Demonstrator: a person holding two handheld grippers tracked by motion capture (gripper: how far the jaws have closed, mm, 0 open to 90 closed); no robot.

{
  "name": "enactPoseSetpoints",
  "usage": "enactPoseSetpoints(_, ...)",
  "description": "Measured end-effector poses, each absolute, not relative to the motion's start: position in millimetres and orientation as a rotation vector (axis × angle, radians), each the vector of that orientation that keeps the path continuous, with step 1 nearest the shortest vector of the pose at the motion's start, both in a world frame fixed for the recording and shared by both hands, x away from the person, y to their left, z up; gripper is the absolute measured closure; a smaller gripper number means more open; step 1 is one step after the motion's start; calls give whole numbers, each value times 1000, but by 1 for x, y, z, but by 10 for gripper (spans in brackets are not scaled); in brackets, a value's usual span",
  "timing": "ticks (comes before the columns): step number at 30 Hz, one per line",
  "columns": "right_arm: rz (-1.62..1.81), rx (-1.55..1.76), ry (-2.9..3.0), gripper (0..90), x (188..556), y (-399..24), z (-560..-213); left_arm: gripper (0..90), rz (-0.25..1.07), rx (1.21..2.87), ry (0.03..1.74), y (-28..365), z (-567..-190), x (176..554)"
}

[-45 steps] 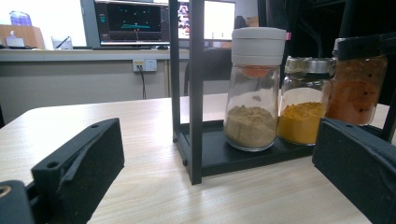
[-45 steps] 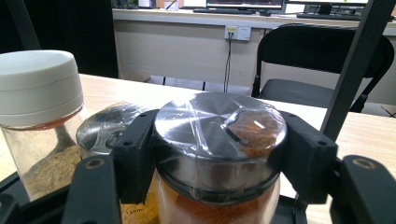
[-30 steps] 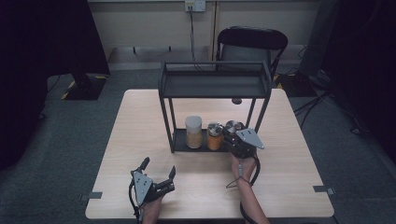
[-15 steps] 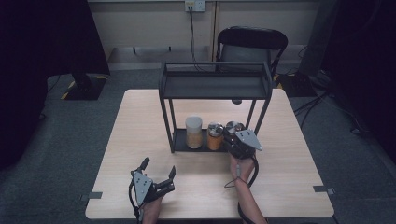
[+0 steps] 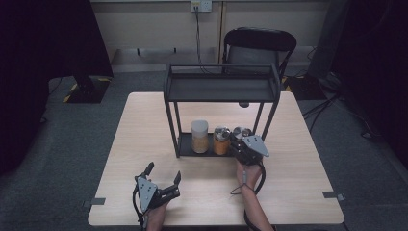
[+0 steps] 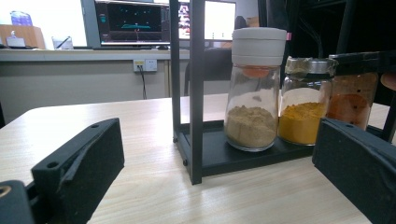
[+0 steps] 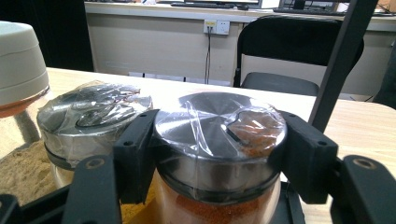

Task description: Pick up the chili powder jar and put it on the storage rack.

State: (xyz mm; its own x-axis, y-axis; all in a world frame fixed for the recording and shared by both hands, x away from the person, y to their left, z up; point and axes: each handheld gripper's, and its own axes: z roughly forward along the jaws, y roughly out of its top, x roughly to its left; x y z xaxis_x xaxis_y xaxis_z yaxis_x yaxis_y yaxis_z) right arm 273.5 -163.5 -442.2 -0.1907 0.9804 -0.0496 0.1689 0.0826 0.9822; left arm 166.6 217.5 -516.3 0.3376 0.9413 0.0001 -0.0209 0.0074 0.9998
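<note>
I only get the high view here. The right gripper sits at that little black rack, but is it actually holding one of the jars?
Observer: Yes. In the right gripper view the right gripper is clamped on the metal cap of the red-spice jar.
Operator: Is that cap bare metal?
Observer: No, clear plastic film is wrapped over it.
Operator: And the left gripper?
Observer: The left gripper is open, with nothing between its jaws; it faces the white-capped jar on the rack.
</note>
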Motion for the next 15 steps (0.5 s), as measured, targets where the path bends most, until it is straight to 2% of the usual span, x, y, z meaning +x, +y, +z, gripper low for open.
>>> enactPoseSetpoints(15,1192,1206,1493,346,275,-158,-446,16,960,1332,939,218,-517,166)
